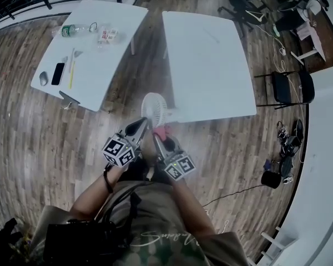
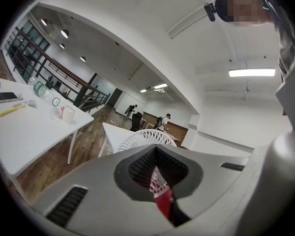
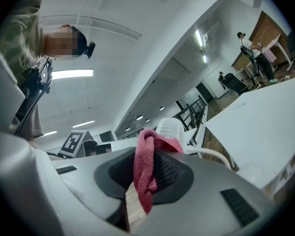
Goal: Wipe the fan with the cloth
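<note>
A small white fan [image 1: 154, 108] stands at the near edge of the right-hand white table [image 1: 211, 65]. My right gripper [image 1: 159, 136] is shut on a pink-red cloth [image 1: 160, 132], held just below the fan. In the right gripper view the cloth [image 3: 146, 171] hangs out over the pads, with the fan [image 3: 171, 127] close behind it. My left gripper [image 1: 145, 124] is shut, its tips beside the fan's lower left edge. In the left gripper view the fan's grille [image 2: 147, 137] rises just past the jaws, and a strip of the cloth [image 2: 163, 200] shows through the gap. I see nothing held there.
A second white table [image 1: 89, 54] at the left carries a bottle [image 1: 75, 30], a phone [image 1: 57, 73], a mouse [image 1: 43, 78] and a small box [image 1: 107, 35]. A black chair [image 1: 291, 87] and a tangle of cables [image 1: 286, 148] sit at the right on the wooden floor.
</note>
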### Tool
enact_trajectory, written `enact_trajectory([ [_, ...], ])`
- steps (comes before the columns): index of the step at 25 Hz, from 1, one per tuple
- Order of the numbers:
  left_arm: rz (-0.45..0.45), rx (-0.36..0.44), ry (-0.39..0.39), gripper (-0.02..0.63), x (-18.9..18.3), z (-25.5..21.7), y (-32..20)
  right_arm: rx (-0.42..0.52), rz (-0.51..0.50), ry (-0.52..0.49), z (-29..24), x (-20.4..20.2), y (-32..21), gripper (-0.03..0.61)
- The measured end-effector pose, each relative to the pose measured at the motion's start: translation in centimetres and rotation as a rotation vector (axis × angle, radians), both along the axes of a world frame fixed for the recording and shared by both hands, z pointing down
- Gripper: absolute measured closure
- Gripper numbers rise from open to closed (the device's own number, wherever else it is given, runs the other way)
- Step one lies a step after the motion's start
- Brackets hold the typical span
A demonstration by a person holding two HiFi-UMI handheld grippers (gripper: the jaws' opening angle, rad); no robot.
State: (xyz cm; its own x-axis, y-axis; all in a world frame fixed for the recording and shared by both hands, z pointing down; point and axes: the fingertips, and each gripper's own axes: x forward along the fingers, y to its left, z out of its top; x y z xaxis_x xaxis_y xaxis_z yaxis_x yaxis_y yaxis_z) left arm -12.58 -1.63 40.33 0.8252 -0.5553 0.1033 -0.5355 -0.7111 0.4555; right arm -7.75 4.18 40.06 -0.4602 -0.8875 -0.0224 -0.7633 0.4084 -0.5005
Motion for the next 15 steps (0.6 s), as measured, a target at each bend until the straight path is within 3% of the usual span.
enact_trajectory([
  [7, 0.001, 0.007, -0.004, 0.595, 0.2, 0.1, -1.1, -0.055, -0.093, 0.027, 2.1, -1.7, 1.7, 0.489],
  [12, -0.001, 0.038, -0.017, 0.595, 1.2, -1.2, -0.7, 0.082, -0.089, 0.143, -1.7, 1.9, 2.8, 0.489],
  [15, -0.053, 0.060, -0.040, 0.595, 1.1, -2.2, -0.1, 0.161, -0.057, 0.115, -5.5, 5.3, 2.5, 0.489],
])
